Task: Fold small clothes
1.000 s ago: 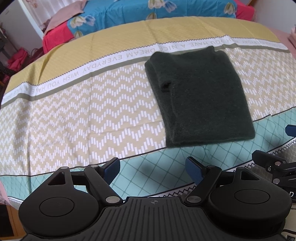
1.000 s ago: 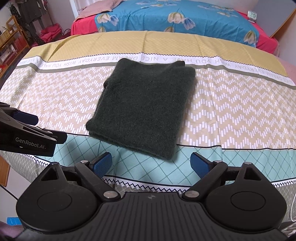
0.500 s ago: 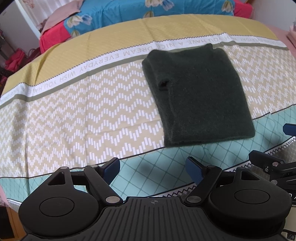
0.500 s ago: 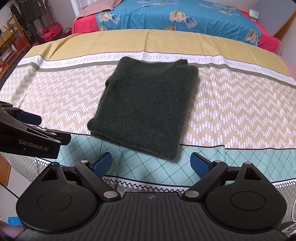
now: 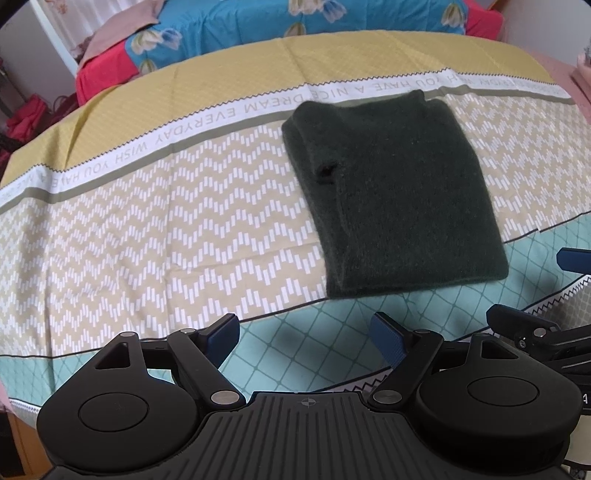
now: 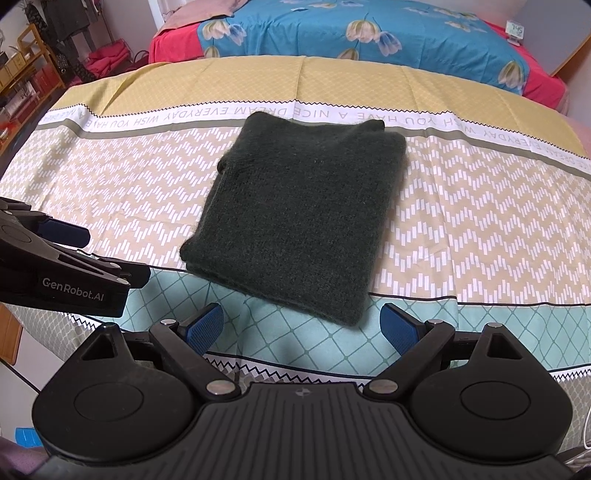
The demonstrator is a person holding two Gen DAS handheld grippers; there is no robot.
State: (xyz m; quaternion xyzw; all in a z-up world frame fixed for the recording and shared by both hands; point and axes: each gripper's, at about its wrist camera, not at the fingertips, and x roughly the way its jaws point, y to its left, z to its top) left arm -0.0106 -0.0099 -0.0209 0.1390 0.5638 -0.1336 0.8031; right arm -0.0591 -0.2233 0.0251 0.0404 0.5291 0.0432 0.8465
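A dark green knitted garment (image 5: 399, 199) lies folded into a flat rectangle on the patterned cloth; it also shows in the right wrist view (image 6: 299, 218). My left gripper (image 5: 306, 334) is open and empty, hovering over the teal strip just short of the garment's near left corner. My right gripper (image 6: 301, 326) is open and empty, just short of the garment's near edge. The left gripper appears at the left edge of the right wrist view (image 6: 70, 251). The right gripper's fingers (image 5: 524, 325) show at the right edge of the left wrist view.
The patterned cloth (image 6: 461, 221) covers a table whose near edge (image 6: 332, 373) runs just under the grippers. A bed with a blue floral cover (image 6: 369, 26) lies beyond. Shelves and red clothes (image 6: 107, 55) stand at the far left.
Both grippers have drifted slightly, so the garment sits a little differently in each view. The garment has not moved and both jaws stay open.
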